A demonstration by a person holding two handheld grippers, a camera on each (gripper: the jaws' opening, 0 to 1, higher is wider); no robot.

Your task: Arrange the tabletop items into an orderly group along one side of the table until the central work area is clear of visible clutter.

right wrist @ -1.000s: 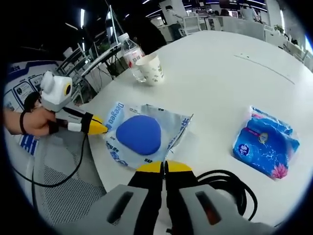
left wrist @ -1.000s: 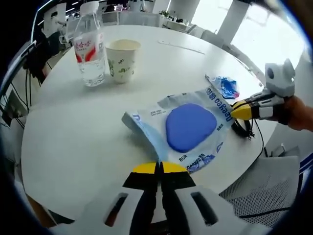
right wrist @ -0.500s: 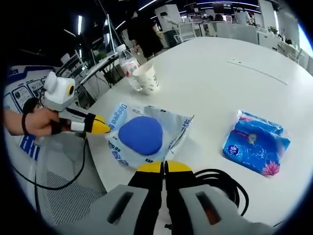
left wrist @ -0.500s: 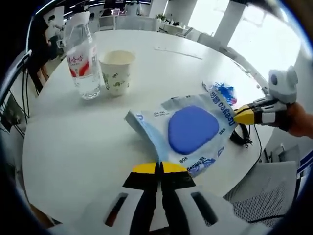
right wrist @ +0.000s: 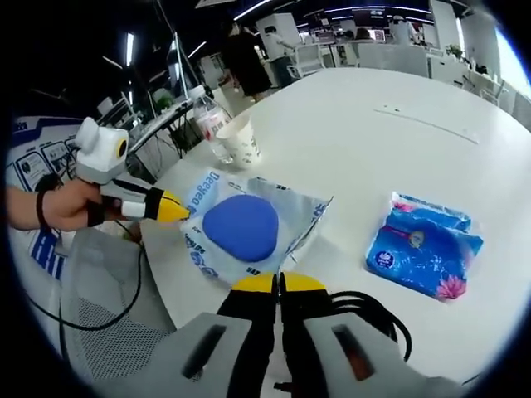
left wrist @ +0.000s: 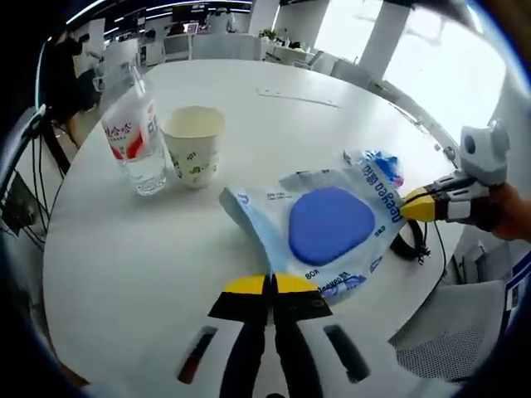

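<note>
- While both of our grippers pinch opposite edges of the same package, the large round white table (left wrist: 124, 257) carries everything, and it is the biggest thing before us.
- Next in size, the clear plastic wet-wipe package with a blue oval lid (left wrist: 328, 228) sits near the table's edge, partly lifted and crumpled between our tools.
- We see the left gripper (left wrist: 270, 286) with its yellow-tipped jaws closed on the near edge of that package.
- We see the right gripper (right wrist: 279, 284) likewise clenched on the package's opposite edge; in the left gripper view it comes in from the right, a hand (left wrist: 506, 220) behind it.
- Beyond the package, the blue flowered soft tissue pack (right wrist: 423, 245) lies flat, well apart from the cup.
- Farther back, the clear plastic water bottle with a red label (left wrist: 133, 133) stands just beside the white paper cup with green print (left wrist: 193, 145).
- A black cable (right wrist: 373, 311) loops on the table near the right gripper.
</note>
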